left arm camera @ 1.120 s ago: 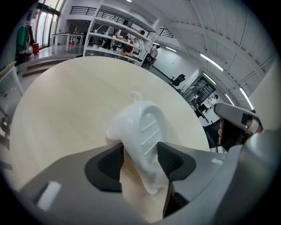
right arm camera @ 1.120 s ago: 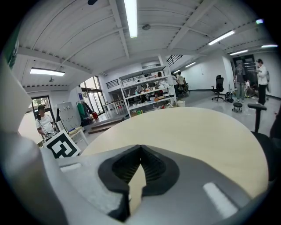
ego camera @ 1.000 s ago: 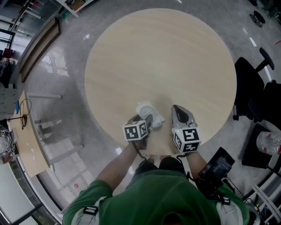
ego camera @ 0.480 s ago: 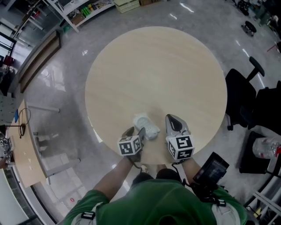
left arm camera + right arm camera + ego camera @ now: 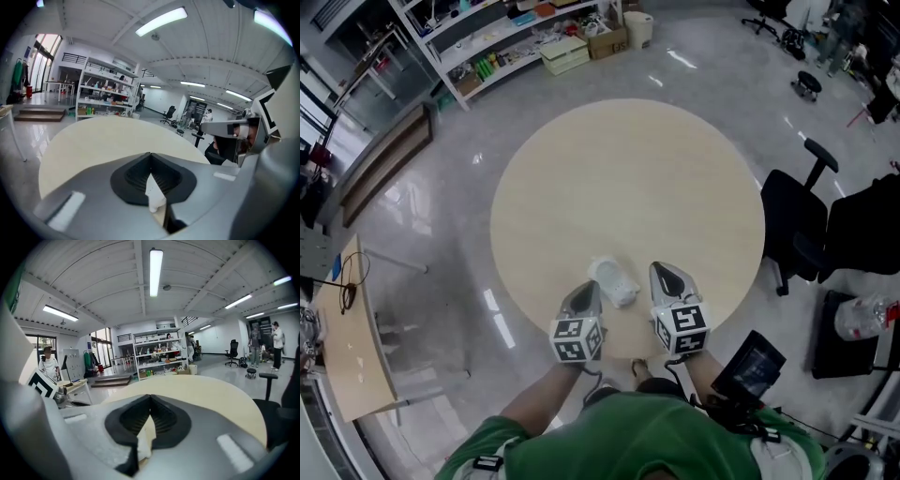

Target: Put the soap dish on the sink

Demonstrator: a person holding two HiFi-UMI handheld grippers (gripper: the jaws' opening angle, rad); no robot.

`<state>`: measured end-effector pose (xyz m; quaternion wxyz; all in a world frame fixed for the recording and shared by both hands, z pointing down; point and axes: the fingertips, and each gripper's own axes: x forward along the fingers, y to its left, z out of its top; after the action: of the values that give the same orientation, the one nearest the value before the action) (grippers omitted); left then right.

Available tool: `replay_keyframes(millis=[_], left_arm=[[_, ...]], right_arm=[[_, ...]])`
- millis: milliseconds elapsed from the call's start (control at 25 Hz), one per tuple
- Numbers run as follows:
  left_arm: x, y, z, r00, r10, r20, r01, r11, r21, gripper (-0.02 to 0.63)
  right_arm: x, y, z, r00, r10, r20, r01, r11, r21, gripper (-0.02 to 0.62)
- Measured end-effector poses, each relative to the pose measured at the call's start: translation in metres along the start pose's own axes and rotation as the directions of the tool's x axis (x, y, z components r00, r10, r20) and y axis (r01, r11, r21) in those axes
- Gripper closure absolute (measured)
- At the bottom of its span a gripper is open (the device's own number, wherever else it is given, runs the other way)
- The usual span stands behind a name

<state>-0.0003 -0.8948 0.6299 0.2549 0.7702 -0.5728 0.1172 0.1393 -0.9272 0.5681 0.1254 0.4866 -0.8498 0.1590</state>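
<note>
On round table (image 5: 628, 178), soap dish (image 5: 614, 280), contents unclear

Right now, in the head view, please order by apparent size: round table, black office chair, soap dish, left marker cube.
1. round table
2. black office chair
3. soap dish and the marker cube on the left gripper: alike; the cube is nearer the camera, so unranked.

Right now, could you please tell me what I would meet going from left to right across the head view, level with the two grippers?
Wooden side desk → left gripper → white soap dish → right gripper → black office chair.
</note>
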Motion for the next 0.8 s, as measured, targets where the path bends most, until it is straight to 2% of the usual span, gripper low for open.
replay_keyframes(millis=[280,800], left_arm=[[-0.051,-0.033,0.044,0.983,-0.103,0.153,0.097,0.994,0.046,0.598],[-0.141,-0.043,0.057,0.952,-0.161,0.259,0.145,0.986,0.078,0.600]], right_arm=[[-0.038,0.032,0.026,0.996,-0.013,0.087,0.018,0.998,-0.053,0.594],[-0.103,0.106,0.044,0.986,-0.017,0.166,0.030,0.996,-0.078,0.594]])
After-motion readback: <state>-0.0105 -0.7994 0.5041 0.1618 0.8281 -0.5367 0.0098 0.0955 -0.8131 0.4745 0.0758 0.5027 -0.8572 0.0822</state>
